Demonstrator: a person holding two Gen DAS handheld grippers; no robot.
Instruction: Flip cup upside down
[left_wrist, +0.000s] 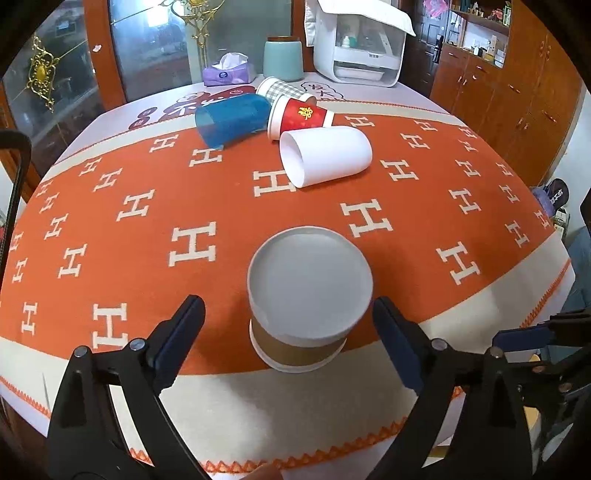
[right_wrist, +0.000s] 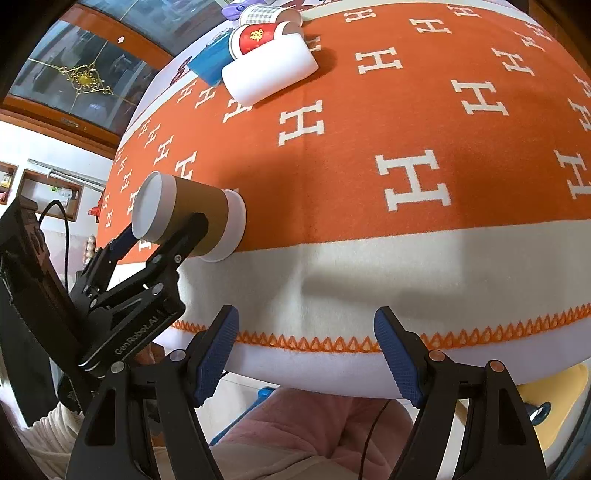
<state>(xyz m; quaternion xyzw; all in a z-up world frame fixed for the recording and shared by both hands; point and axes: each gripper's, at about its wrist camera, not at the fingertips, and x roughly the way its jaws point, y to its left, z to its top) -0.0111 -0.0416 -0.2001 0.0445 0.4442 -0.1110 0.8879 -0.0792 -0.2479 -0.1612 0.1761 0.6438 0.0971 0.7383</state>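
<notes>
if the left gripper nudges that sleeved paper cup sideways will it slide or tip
The sleeved paper cup stands inverted, wide rim down on the orange blanket, so a low nudge would probably slide it rather than tip it. It looks light and thin-walled, so a hard squeeze may dent it. The left gripper is open around it, and the fuzzy cloth may drag on the rim.

An orange cloth (left_wrist: 332, 229) patterned with white H letters and a cream border covers the worktop. At lower centre stands a white cup (left_wrist: 308, 295) with a tan-brown band. In the upper middle lie a plain white cup (left_wrist: 325, 155), a red cup (left_wrist: 301, 116) with a gold emblem, a translucent blue cup (left_wrist: 232, 120) and a grey-checked cup (left_wrist: 279, 89).
</notes>
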